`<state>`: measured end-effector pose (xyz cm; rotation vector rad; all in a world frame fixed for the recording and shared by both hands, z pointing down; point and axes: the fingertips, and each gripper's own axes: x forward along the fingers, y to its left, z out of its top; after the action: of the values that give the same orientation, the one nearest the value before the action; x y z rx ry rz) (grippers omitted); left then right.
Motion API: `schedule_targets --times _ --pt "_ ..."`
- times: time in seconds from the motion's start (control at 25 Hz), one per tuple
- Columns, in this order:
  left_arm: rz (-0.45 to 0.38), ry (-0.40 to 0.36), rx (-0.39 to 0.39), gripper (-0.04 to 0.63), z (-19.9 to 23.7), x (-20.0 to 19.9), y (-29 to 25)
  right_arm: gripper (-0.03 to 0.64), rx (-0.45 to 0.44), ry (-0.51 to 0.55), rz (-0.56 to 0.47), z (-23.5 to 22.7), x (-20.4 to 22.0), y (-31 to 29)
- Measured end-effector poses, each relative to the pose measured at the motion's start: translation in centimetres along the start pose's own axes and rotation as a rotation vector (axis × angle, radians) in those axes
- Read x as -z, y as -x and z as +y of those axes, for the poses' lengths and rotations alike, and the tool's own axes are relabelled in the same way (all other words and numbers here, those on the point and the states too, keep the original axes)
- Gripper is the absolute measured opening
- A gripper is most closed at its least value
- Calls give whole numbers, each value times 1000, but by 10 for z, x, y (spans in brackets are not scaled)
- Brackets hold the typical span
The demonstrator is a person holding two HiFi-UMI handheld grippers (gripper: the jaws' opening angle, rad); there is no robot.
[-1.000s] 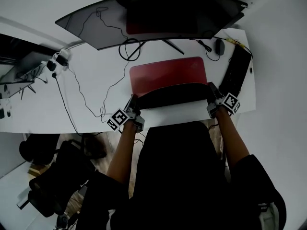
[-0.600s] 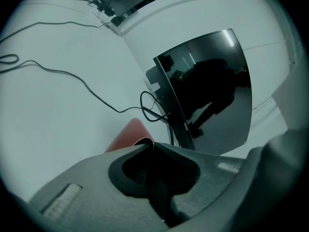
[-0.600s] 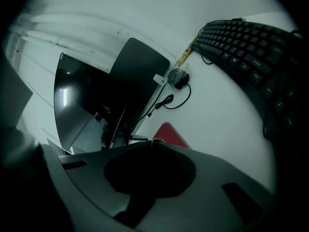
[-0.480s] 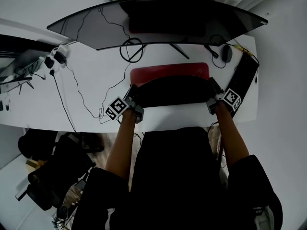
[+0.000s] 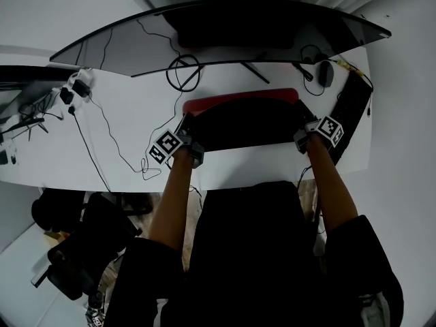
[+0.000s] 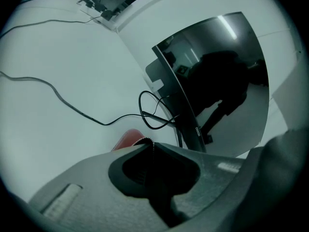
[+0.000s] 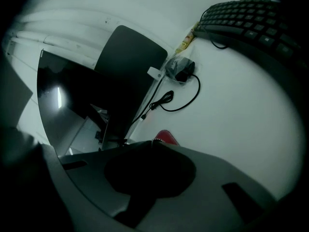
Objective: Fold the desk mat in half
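1. The left gripper [image 6: 147, 144] is clamped on a near corner of the desk mat [image 5: 245, 125]. A stitched edge peeks out at the jaw tips, so the pinch sits right at the corner.
2. The right gripper [image 7: 154, 142] is closed the same way on the other near corner.
3. With a grip on each corner, the lifted flap spans flat and square between the grippers. Its black underside faces up and covers most of the lower half, so only a red strip [image 5: 238, 98] shows along the far edge.
4. The mat lies on the white desk [image 5: 129, 125] before the monitor [image 5: 225, 29]. The keyboard [image 5: 351, 111] sits angled off to the right, likely to leave room for folding.
5. The fold looks nearly done. What remains is to match the held corners to the far ones and let go.
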<state>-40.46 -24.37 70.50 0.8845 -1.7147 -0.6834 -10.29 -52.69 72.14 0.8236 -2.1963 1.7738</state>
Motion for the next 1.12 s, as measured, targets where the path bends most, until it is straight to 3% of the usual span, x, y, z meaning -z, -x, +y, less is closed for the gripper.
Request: schedule_targets --times 0.4,0.88,1.12 --pt "11 28 -92 34 13 -4 -15 15 23 -33 36 -9 -6 -19" --pt "29 52 -125 45 19 -9 -25 17 30 -75 65 -7 -9 -28" --pt "-9 14 -111 59 17 -10 -28 38 -3 -103 69 -6 -10 -29"
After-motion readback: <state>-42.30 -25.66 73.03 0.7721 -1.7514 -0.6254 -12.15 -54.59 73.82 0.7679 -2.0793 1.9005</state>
